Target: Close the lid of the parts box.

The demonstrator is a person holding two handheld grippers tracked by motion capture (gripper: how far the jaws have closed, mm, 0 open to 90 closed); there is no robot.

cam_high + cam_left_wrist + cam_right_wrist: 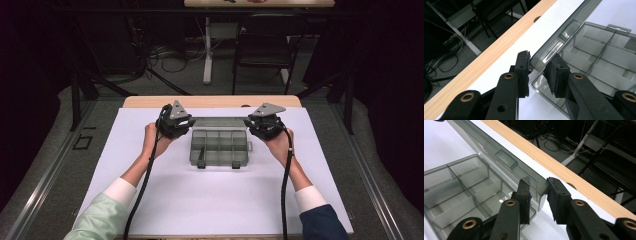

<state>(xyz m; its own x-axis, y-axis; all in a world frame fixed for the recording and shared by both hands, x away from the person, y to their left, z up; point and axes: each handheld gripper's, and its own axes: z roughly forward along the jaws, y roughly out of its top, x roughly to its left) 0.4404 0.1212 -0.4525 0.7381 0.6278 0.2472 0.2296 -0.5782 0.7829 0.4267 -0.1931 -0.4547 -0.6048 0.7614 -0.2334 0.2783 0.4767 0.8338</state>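
Gripping lid (218,121) corners — left gripper (186,122), right gripper (252,123).

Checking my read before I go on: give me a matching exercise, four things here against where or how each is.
Things:
1. lid
2. organizer box
3. left gripper
4. right gripper

States:
A. open, compartments showing
B. raised at the box's far edge
C. jaws around the lid's left corner
D. jaws around the lid's right corner

Pairs: 1-B, 2-A, 3-C, 4-D
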